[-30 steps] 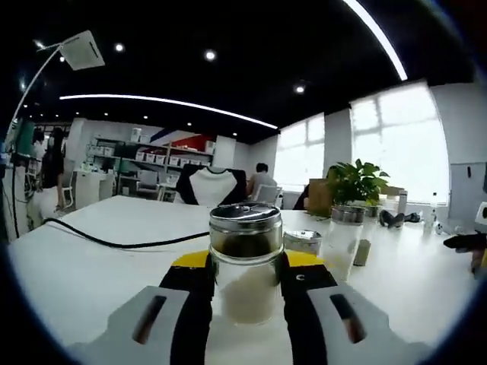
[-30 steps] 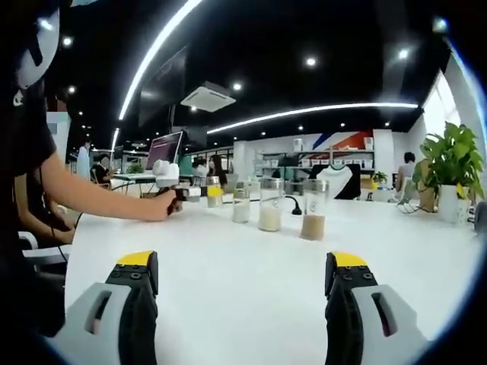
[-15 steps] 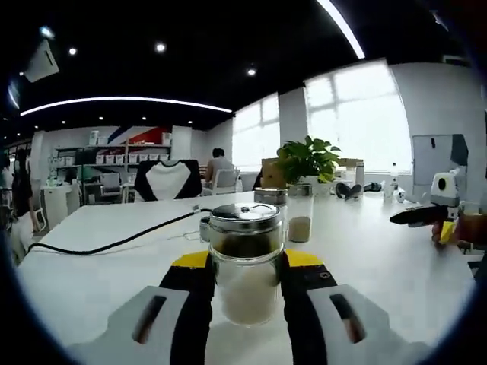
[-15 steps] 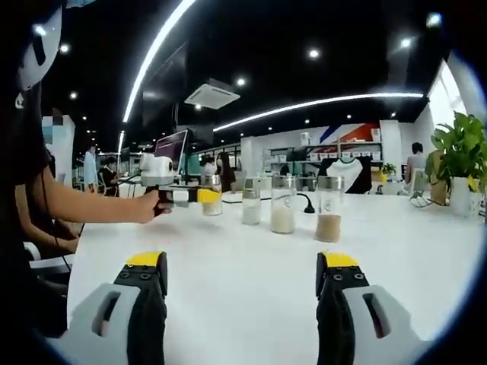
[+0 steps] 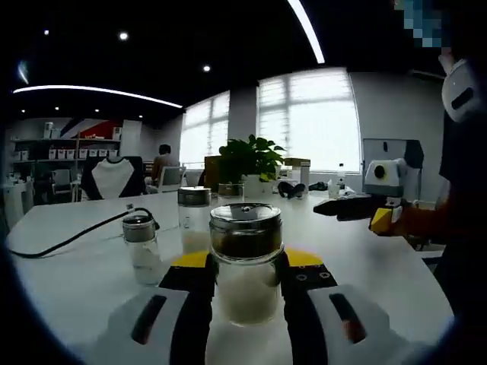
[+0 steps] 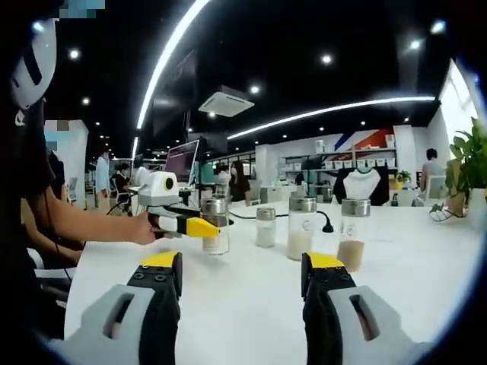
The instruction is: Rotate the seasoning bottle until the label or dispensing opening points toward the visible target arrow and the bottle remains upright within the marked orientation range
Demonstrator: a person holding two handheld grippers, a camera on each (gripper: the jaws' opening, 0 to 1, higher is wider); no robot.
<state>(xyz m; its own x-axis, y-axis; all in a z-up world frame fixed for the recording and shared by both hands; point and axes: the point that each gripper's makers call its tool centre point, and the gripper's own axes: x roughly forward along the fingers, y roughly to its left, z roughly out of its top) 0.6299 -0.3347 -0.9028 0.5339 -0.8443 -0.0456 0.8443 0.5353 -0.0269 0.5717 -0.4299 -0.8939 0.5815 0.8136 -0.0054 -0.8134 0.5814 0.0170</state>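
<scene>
Clear glass seasoning bottle (image 5: 246,262), shiny metal lid (image 5: 246,219), smooth glossy white table (image 5: 84,274)

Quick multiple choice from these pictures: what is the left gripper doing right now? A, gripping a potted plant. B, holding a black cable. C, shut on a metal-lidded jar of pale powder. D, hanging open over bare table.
C: in the left gripper view, the left gripper has both jaws pressed against the sides of the jar, which stands upright on the table.

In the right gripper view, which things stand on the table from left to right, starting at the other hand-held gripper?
Left hand-held gripper → held seasoning bottle → small shaker → jar of white powder → jar of brown powder.
</scene>
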